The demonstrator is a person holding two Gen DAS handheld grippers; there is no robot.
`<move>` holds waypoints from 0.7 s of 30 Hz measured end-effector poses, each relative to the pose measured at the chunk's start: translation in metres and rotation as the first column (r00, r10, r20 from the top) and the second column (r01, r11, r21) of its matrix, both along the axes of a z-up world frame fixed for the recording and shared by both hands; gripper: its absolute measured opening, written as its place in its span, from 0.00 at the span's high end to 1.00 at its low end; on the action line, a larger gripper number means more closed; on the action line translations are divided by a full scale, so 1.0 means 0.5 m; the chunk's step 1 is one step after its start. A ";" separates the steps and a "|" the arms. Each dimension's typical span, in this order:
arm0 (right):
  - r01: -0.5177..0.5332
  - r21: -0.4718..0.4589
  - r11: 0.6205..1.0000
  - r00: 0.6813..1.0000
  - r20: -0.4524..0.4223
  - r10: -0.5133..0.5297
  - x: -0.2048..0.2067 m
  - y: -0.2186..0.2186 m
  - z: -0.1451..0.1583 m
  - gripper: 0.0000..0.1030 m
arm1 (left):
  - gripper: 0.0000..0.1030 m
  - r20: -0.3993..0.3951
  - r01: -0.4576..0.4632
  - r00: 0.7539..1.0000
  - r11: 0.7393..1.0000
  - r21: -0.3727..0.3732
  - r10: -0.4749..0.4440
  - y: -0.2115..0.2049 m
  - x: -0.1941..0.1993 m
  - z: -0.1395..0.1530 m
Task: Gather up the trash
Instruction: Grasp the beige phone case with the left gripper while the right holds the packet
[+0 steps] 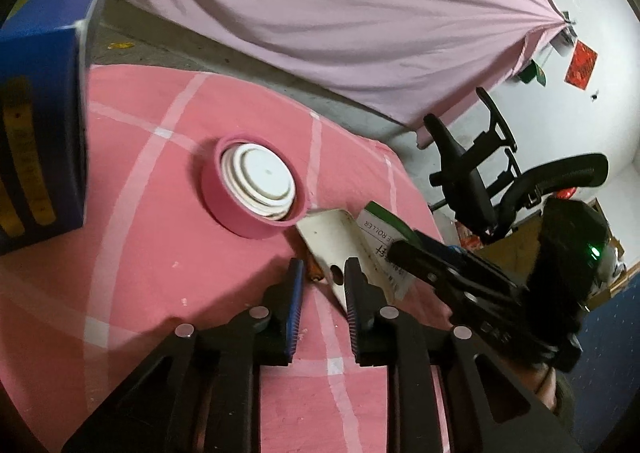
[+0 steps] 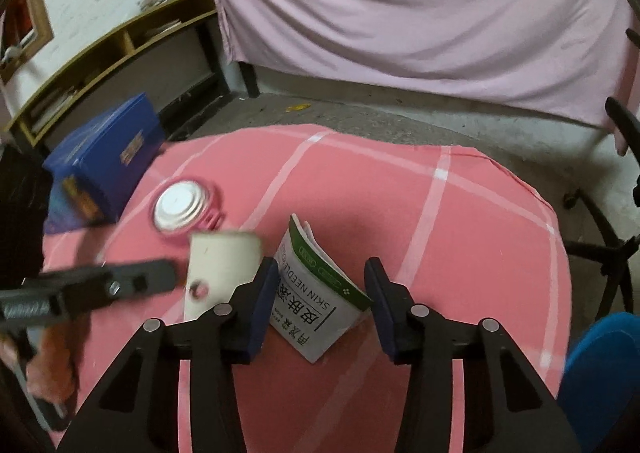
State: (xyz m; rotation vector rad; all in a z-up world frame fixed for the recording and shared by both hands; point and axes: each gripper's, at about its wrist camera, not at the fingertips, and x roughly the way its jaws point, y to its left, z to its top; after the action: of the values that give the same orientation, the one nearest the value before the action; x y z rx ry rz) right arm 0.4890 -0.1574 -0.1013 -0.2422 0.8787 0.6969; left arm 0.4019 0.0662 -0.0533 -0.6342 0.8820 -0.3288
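The table, covered by a pink checked tablecloth point(image 2: 460, 237), is carrying four items. A green-and-white skin needle roller box point(image 2: 320, 293) is lying near the front centre. Just to its left, a cream flat card with a round hole point(image 2: 218, 273) is lying tilted, its edge overlapping or touching the box; motion blur is preventing a firmer reading of that contact. Behind the card, a pink-rimmed round container with a white lid point(image 2: 182, 207) is sitting on the cloth. A blue carton with yellow print point(image 2: 102, 169) is standing at the left edge of the table.

The right gripper point(image 2: 322, 281) is hovering over the skin needle roller box, with its two fingers spread wide on either side of the box and not visibly pressing on it. In the left wrist view, this same gripper is appearing as a black arm reaching across the box point(image 1: 384, 249).

The left gripper point(image 1: 322, 277) is holding its fingers partly apart, with the holed end of the cream card point(image 1: 332, 249) lying between the fingertips. No pinch on the card is evident.

A pink drape point(image 1: 340, 13) is hanging behind the table, and a black office chair point(image 1: 480, 169) is standing to the right.
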 end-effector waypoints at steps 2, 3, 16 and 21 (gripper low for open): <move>0.024 0.027 0.999 1.000 -0.003 -0.024 -0.027 -0.025 0.006 0.72 | 0.81 0.002 0.024 1.000 0.999 0.021 -0.024 -0.010 0.001 0.001; 0.024 0.027 0.999 1.000 -0.003 -0.024 -0.027 -0.025 0.006 0.78 | 0.80 0.005 0.034 0.999 0.999 0.035 -0.034 -0.016 0.001 0.003; 0.123 0.059 0.991 0.992 0.008 -0.124 -0.073 -0.065 0.004 0.86 | 0.92 0.015 0.052 0.998 0.996 0.077 -0.053 -0.050 0.004 -0.007; 0.123 0.079 0.989 0.992 -0.019 -0.122 -0.072 -0.076 0.002 0.83 | 0.95 0.048 0.065 0.996 0.995 0.073 -0.069 -0.054 0.001 0.001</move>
State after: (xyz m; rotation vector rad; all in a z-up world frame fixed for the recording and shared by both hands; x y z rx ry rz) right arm 0.4527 -0.1952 -0.1001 -0.1112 0.8696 0.6183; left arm 0.4021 0.0393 -0.0530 -0.5289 0.8639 -0.3706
